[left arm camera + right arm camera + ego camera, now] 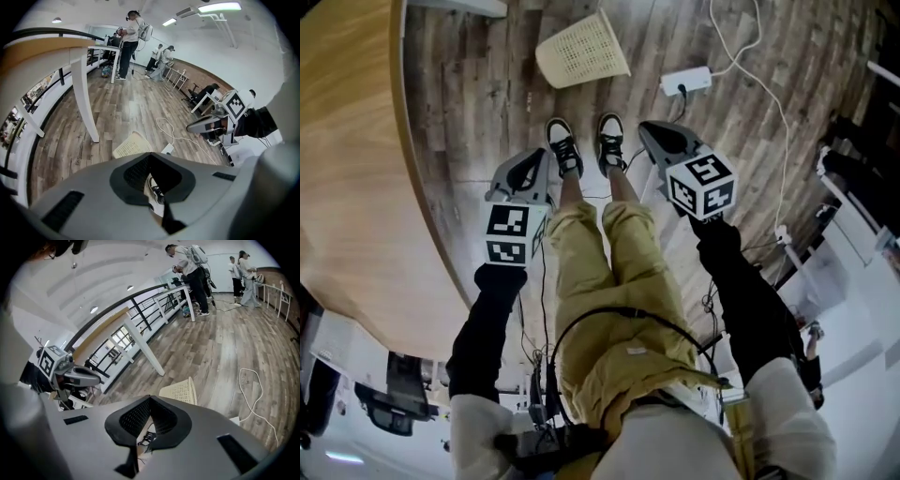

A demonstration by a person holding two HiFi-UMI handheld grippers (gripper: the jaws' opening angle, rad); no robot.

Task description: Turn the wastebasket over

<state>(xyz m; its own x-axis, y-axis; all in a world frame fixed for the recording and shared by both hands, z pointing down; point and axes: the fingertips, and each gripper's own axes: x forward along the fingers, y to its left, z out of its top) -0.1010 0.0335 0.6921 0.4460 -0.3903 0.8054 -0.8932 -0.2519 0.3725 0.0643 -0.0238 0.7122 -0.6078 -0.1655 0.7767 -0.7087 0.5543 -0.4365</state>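
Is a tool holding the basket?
No, the basket lies on the floor, apart from the left tool and right tool.

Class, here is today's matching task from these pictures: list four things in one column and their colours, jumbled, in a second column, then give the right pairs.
Things:
1. wastebasket
2. power strip
3. trousers
4. table top

Colours:
A. light wood
B. cream
C. mustard yellow
D. white

Pairs: 1-B, 2-D, 3-C, 4-A

Left gripper [530, 169] at 9 o'clock, right gripper [654, 133] at 3 o'clock, both pointing steeply down, jaws closed, nothing held
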